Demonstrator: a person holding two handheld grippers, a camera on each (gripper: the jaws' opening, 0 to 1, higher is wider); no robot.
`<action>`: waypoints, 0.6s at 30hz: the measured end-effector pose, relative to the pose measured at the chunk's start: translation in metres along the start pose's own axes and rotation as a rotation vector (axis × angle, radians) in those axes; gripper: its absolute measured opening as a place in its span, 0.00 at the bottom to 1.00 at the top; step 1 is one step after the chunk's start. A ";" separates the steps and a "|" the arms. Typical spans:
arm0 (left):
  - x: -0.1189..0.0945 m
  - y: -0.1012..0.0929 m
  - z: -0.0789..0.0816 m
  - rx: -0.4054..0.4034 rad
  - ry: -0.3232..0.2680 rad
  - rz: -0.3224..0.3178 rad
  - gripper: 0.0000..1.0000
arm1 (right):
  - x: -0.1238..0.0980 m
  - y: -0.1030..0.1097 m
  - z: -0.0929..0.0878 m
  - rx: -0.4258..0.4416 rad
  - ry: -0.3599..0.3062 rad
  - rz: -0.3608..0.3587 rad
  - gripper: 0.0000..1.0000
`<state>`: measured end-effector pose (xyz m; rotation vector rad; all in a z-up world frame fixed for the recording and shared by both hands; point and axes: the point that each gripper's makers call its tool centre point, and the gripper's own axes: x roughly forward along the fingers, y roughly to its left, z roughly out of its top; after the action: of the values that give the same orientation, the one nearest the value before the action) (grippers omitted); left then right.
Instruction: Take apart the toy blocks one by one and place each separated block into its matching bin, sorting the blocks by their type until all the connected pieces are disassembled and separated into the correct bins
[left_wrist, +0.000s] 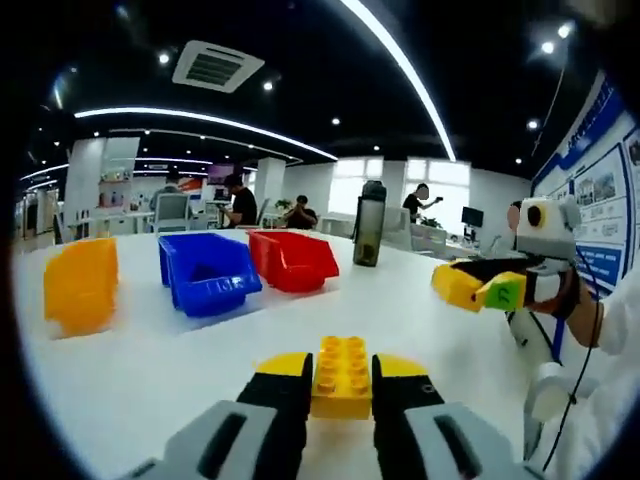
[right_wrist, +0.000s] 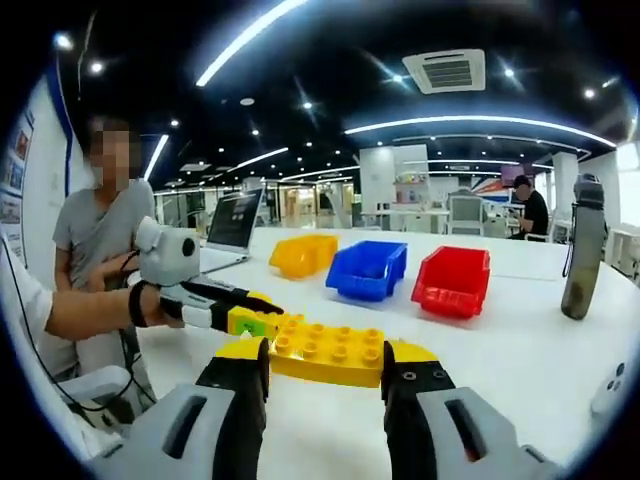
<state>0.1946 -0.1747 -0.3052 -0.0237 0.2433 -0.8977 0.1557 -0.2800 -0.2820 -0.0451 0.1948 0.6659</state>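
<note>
In the left gripper view my left gripper (left_wrist: 341, 385) is shut on a yellow studded block (left_wrist: 341, 375), seen end-on above the white table (left_wrist: 400, 310). My right gripper (left_wrist: 480, 288) reaches in from the right, with yellow and a green patch at its tip. In the right gripper view my right gripper (right_wrist: 326, 375) is shut on a long yellow block (right_wrist: 328, 352) held crosswise. The left gripper (right_wrist: 235, 315) comes in from the left with a green patch at its tip. I cannot tell whether the green is a block. Yellow bin (left_wrist: 80, 285), blue bin (left_wrist: 208, 272) and red bin (left_wrist: 293, 260) stand in a row.
The same bins show in the right gripper view: yellow (right_wrist: 305, 254), blue (right_wrist: 368, 268), red (right_wrist: 453, 280). A dark bottle (left_wrist: 368, 223) (right_wrist: 585, 245) stands past the red bin. An open laptop (right_wrist: 232, 222) sits at the table's far left, near a person (right_wrist: 100, 225).
</note>
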 end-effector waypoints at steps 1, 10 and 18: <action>-0.001 0.008 0.008 -0.009 -0.017 0.015 0.25 | 0.000 0.000 0.000 0.001 0.000 -0.001 0.46; -0.029 0.139 0.083 -0.003 -0.142 0.290 0.25 | 0.001 -0.001 -0.006 0.001 0.012 0.000 0.46; -0.054 0.238 0.127 -0.139 -0.259 0.459 0.25 | 0.004 0.001 -0.013 0.014 0.025 0.010 0.46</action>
<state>0.3742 0.0056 -0.1998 -0.2042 0.0627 -0.4128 0.1562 -0.2776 -0.2956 -0.0389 0.2234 0.6743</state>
